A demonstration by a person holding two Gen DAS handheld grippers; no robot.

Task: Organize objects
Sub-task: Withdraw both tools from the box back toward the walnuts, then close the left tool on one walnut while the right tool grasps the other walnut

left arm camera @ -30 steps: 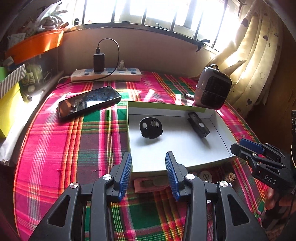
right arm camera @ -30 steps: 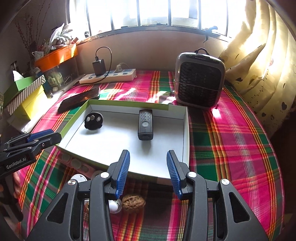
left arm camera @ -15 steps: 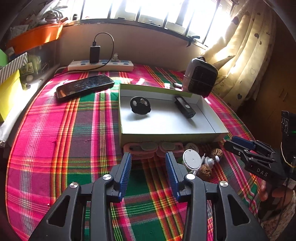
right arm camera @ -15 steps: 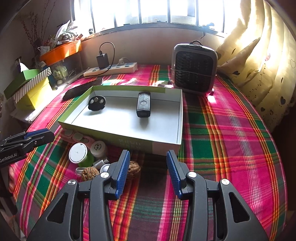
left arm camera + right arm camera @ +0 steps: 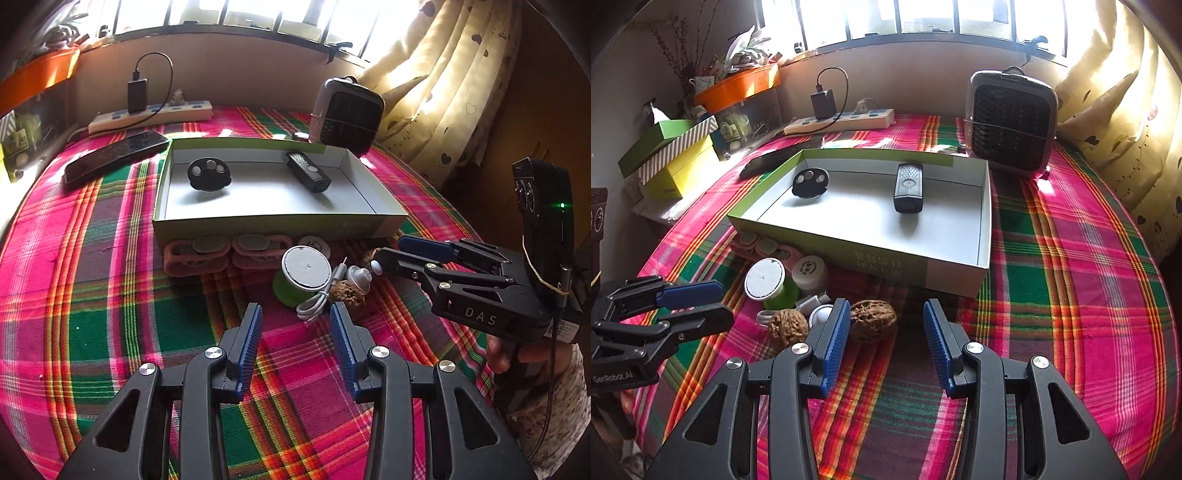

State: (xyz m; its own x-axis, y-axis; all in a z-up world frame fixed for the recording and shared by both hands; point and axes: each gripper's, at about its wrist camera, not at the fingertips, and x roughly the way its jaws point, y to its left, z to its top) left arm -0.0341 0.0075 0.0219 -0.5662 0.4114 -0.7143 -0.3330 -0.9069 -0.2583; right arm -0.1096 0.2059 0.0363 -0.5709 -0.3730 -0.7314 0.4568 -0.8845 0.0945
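Both grippers hang partly open and empty over the plaid cloth (image 5: 1071,258): nothing sits between the left gripper (image 5: 295,332) fingers, and the right gripper (image 5: 886,325) has a walnut (image 5: 873,320) just past its left fingertip, not clamped. Beyond lie a second walnut (image 5: 788,328), a white cable (image 5: 314,304) and a green jar (image 5: 770,284), just before the box (image 5: 886,258), which holds a round black gadget (image 5: 810,182) and a small remote (image 5: 908,187).

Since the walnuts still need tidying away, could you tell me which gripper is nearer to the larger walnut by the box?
Right. The right gripper has the larger walnut just beyond its open jaws, against the left one. The left gripper hovers farther left, past the smaller walnut.
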